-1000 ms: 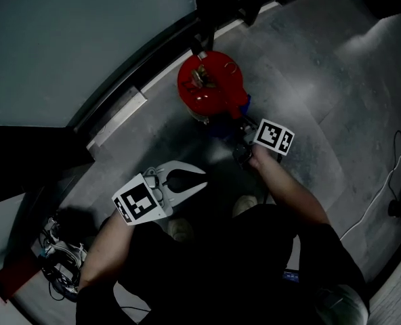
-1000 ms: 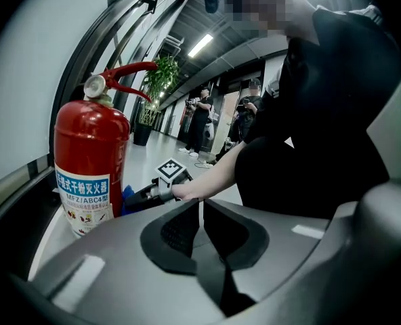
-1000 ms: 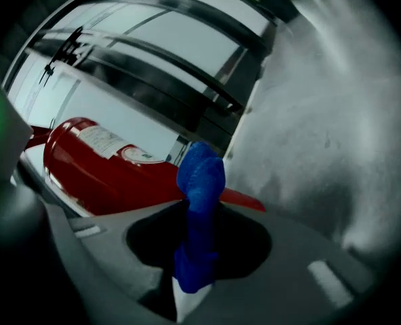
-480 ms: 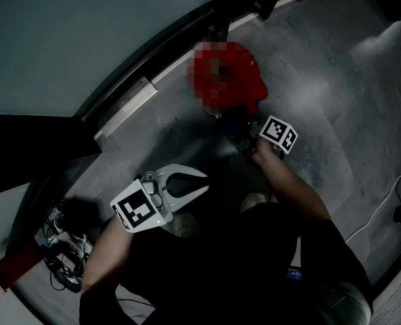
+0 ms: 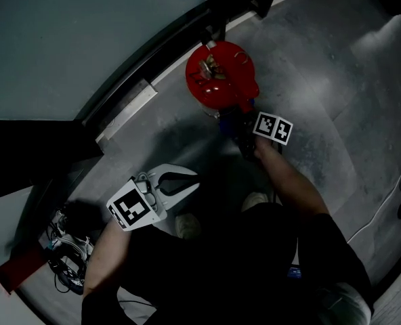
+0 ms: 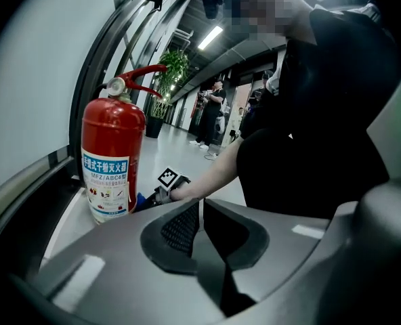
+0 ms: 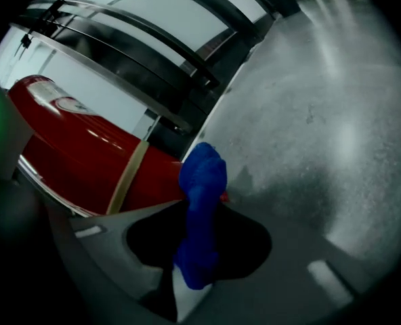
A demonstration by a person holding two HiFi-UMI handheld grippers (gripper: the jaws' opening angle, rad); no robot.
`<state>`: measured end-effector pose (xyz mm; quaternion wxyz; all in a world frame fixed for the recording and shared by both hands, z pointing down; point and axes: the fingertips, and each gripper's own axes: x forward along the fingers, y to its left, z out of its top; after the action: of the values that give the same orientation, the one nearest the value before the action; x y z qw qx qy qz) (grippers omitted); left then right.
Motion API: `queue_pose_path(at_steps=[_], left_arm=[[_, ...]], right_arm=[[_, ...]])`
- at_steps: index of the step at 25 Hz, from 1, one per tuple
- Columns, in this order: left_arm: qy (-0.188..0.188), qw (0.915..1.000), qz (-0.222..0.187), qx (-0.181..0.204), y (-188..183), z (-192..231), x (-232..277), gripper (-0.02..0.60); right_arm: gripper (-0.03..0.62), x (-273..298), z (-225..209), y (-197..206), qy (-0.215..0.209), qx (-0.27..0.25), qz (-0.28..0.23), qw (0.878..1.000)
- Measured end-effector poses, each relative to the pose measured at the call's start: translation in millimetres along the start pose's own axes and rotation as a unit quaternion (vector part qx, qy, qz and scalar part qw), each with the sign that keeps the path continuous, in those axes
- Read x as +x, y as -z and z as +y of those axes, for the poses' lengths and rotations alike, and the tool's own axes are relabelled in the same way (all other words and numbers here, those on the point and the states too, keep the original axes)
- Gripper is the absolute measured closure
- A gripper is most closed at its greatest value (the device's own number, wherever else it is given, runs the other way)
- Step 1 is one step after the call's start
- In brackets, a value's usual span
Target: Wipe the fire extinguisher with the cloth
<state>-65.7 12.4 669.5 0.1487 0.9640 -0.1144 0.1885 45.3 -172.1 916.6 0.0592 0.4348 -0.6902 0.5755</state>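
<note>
A red fire extinguisher (image 5: 221, 73) stands upright on the grey floor beside a glass wall; in the left gripper view the fire extinguisher (image 6: 109, 158) shows its label. My right gripper (image 5: 238, 126) is low at the cylinder's near right side, shut on a blue cloth (image 5: 227, 118). In the right gripper view the blue cloth (image 7: 204, 175) sticks out of the right gripper (image 7: 197, 212), right beside the red cylinder (image 7: 85, 161). My left gripper (image 5: 195, 180) is held well back from the extinguisher, shut with nothing in it; in its own view the left gripper (image 6: 200, 212) has its jaws together.
A dark rail and low ledge (image 5: 129, 100) run along the wall behind the extinguisher. A bundle of cables (image 5: 65, 252) lies at lower left, and a white cable (image 5: 390, 202) at the right. The person's shoes (image 5: 187, 225) are below the grippers. People (image 6: 210, 117) stand down the corridor.
The right gripper with the cloth has shifted a little closer along the extinguisher's side. The left gripper has drifted slightly back and left, still shut.
</note>
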Motion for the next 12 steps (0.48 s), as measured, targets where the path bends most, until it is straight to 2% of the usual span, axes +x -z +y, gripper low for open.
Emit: queue_pose_path(at_steps=[3,5,8,12], left_arm=[[0.026,0.9995,0.0,0.019,-2.5,0.2,14.1,0.552],[0.041,0.9988,-0.009,0.024,-7.8,4.4,23.3,0.552],[0.049,0.9981,-0.017,0.032,-14.0,15.8,37.3,0.552],[0.065,0.9946,0.012,0.08,-11.6,15.6,65.3,0.552]], right_arm=[[0.487,-28.4,20.5,-11.2,-0.038,-0.023,-0.014,0.999],[0.487,-54.8,40.3,-24.0,-0.061,-0.071,-0.018,0.995],[0.487,-98.5,76.5,-54.9,-0.088,-0.159,-0.033,0.983],[0.487,-158.0,136.9,-103.7,-0.13,-0.231,-0.086,0.96]])
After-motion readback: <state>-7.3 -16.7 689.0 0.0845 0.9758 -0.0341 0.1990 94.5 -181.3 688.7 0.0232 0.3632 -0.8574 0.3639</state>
